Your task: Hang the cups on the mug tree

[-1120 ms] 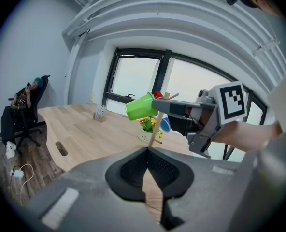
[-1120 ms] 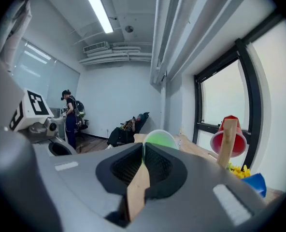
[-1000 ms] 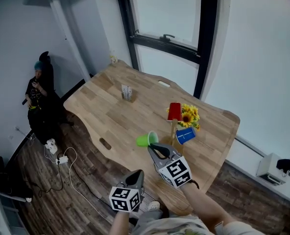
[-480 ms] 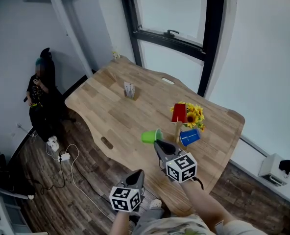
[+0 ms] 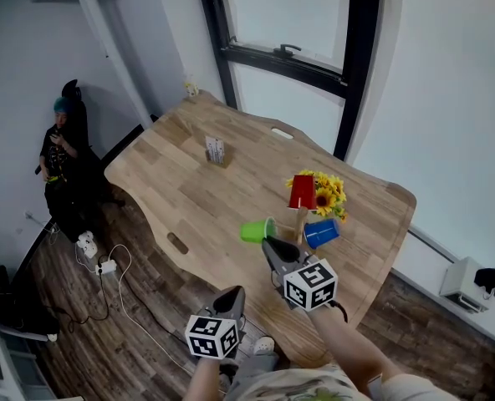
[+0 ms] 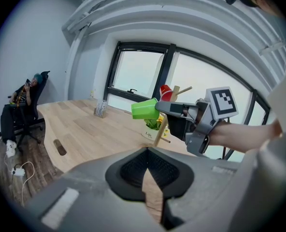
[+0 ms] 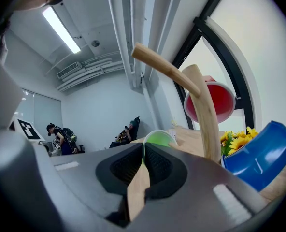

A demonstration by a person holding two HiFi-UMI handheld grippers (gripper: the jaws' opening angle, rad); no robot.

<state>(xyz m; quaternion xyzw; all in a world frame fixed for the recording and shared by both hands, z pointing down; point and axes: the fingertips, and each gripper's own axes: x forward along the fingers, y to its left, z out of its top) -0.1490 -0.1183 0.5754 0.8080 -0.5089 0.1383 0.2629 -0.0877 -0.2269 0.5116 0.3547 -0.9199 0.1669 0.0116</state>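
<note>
Right gripper (image 5: pixel 266 242) pinches green cup (image 5: pixel 252 231), seemingly beside mug tree (image 5: pixel 298 220) bearing red cup (image 5: pixel 302 192); left gripper (image 5: pixel 237 291) closed, empty.

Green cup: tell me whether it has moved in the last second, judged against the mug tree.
Yes, slightly. In the head view the green cup, held by the right gripper, has risen from below the hung blue cup to level with it.

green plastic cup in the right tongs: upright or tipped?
Tipped sideways. The green plastic cup lies horizontal, its rim pinched in the right tongs, mouth facing them.
</note>
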